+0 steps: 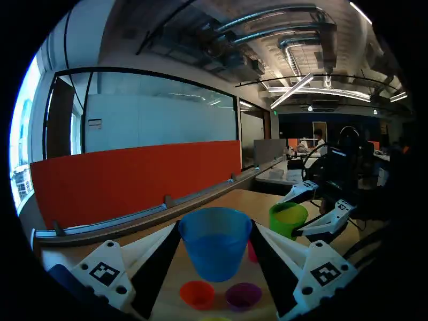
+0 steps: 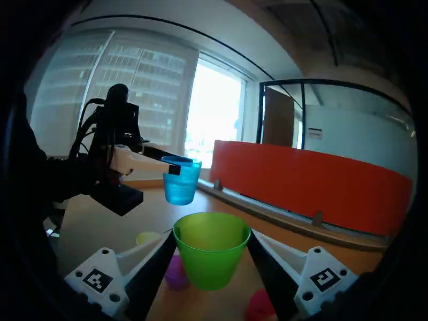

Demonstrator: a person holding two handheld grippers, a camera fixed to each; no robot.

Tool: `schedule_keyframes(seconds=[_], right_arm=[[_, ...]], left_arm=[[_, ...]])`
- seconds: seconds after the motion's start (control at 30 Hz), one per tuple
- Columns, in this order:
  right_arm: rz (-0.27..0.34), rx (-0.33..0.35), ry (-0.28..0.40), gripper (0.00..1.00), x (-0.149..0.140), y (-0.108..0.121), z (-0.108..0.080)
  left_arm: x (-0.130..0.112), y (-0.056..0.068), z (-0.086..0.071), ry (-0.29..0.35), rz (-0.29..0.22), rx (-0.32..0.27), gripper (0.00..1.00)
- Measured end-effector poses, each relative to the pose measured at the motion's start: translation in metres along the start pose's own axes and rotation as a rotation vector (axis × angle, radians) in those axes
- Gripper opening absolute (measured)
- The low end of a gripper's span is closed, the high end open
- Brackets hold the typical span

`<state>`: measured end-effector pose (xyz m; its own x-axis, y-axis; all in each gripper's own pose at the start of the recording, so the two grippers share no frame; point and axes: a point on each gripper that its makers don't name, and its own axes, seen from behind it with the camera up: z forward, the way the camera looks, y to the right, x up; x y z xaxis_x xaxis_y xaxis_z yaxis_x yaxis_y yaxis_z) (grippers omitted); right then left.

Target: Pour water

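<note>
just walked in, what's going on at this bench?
A person is working two handheld grippers over a wooden table. The left gripper grips a blue cup that looks partly filled with water. The right gripper grips a green cup. Both cups are lifted off the table, roughly upright and apart, so no pouring is under way. A small orange cup and a purple cup sit on the table below.

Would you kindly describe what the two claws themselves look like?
The left claw and right claw match: white angular fingers lined with black pads, each finger bearing a square black-and-white marker and small bolt holes. Seen from the right gripper view, the left claw's body is a black housing trailing black cables.
</note>
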<state>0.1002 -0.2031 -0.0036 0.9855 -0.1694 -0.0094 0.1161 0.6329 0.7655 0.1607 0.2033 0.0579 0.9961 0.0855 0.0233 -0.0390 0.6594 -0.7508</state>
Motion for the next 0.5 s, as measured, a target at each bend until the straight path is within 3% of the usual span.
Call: schedule_keyframes(seconds=[0.5], right_arm=[[-0.005,0.018,-0.002,0.93,0.006,-0.004,0.002]], left_arm=[[0.003,0.004,-0.013,0.016,0.009,0.008,0.88]])
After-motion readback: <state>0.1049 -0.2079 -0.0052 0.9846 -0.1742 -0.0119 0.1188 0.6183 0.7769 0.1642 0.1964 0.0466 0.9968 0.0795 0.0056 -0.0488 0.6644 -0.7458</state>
